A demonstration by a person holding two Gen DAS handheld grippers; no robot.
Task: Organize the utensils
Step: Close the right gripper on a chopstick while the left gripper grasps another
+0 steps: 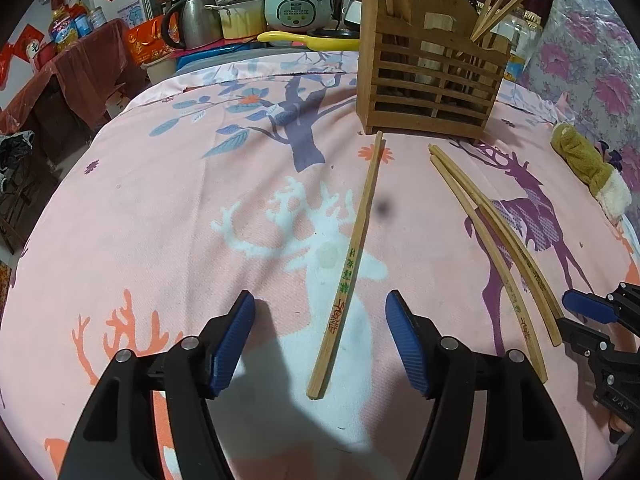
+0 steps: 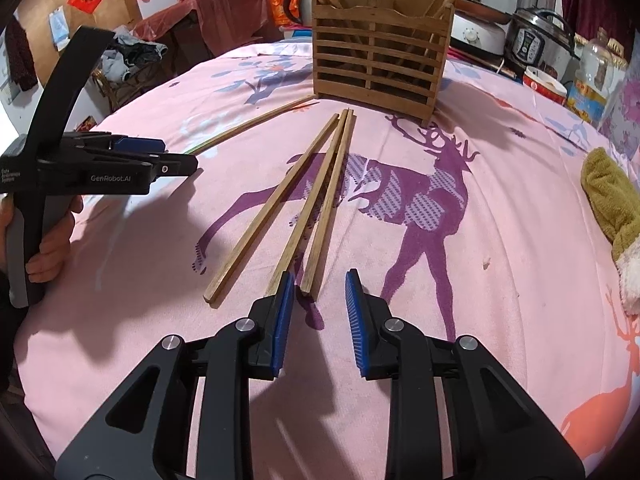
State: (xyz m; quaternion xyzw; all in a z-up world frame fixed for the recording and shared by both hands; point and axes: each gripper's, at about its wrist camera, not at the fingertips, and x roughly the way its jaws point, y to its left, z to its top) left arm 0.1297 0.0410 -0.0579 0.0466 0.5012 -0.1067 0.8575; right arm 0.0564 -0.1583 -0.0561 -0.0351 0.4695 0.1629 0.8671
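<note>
A slatted wooden utensil holder [image 1: 430,80] stands at the far side of the pink cloth and holds several chopsticks; it also shows in the right wrist view [image 2: 378,68]. One printed chopstick [image 1: 348,268] lies between the fingers of my open left gripper [image 1: 320,334], which is empty. Three chopsticks [image 2: 320,196] lie side by side in front of my open right gripper [image 2: 320,314], their near ends just at its fingertips. A pair of them shows in the left wrist view [image 1: 492,236]. The single chopstick shows in the right wrist view [image 2: 256,122] beyond the left gripper [image 2: 160,156].
A pink deer-print cloth [image 1: 200,208] covers the table. An olive plush glove [image 2: 612,216] lies at the right edge. Rice cookers, a kettle [image 1: 196,20] and jars crowd the table's far side behind the holder.
</note>
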